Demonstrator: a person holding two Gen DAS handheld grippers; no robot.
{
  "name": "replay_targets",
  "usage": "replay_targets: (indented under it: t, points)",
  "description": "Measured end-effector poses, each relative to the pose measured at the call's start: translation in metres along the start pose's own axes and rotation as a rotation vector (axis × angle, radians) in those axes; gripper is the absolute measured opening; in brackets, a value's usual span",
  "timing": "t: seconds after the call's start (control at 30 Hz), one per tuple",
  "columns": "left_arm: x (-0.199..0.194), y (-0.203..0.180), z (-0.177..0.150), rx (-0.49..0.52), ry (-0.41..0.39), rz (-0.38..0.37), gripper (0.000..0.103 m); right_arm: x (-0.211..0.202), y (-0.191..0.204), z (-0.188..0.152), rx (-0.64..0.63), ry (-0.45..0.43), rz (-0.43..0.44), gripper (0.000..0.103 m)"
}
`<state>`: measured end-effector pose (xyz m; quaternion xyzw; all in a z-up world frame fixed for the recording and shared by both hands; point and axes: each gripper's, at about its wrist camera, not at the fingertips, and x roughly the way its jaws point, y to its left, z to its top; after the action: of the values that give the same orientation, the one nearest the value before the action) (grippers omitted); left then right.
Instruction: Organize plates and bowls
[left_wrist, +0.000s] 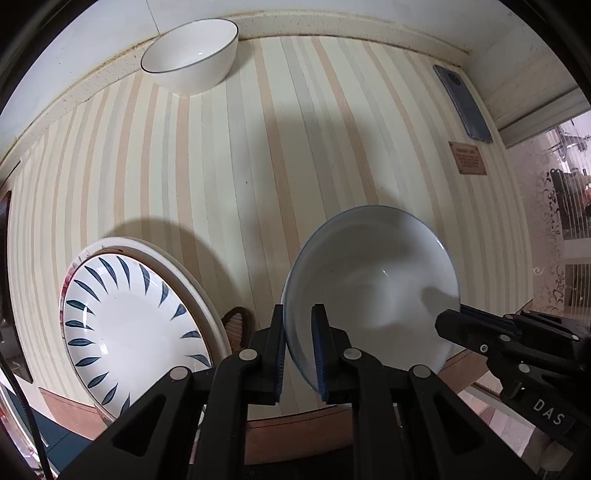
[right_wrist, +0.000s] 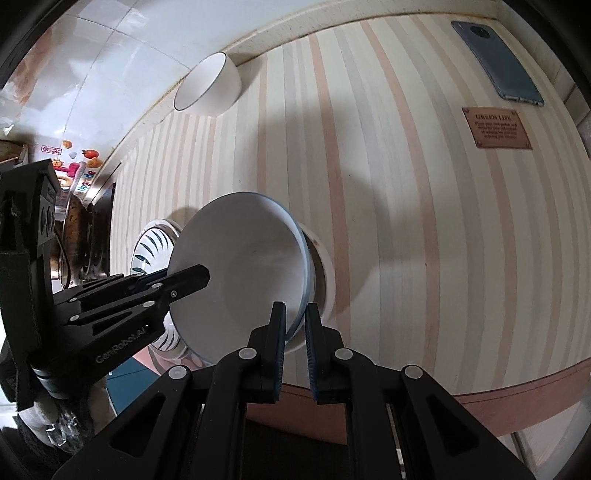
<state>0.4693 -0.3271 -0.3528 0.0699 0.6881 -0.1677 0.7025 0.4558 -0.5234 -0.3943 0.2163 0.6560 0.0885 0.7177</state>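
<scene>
Both grippers, left (left_wrist: 298, 347) and right (right_wrist: 295, 345), clamped on blue-rimmed bowl (left_wrist: 373, 284), held above striped worktop (left_wrist: 258, 166). Leaf-patterned plate (left_wrist: 129, 325) just beside; white bowl (left_wrist: 190, 55), phone (left_wrist: 463, 101) well apart.

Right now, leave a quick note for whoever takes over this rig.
Left tool: shut on the blue-rimmed bowl rim.
Right tool: shut on the opposite rim of the same bowl, which is held off the table.
Leaf-pattern plate sits stacked on a white plate by the near edge.
Black-rimmed bowl is at the back wall.
Left: set the held bowl down, then collect the black-rimmed bowl.
</scene>
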Motion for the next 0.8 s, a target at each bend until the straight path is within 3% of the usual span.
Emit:
replay_targets:
  t: [0.53,0.7,0.8]
  points:
    - [0.013,-0.002,-0.002,-0.018,0.015,0.022,0.011,0.016,-0.003,-0.001,-0.011,0.043,-0.006,0.012]
    - [-0.019,0.007,-0.003,-0.047,-0.009,-0.042,0.013,0.007,-0.009,0.003,0.027,0.070,0.025,0.012]
    - [-0.055,0.021,0.007,-0.093,-0.085,-0.076,0.018,-0.022,-0.013,0.013,0.070,0.043,0.065,0.012]
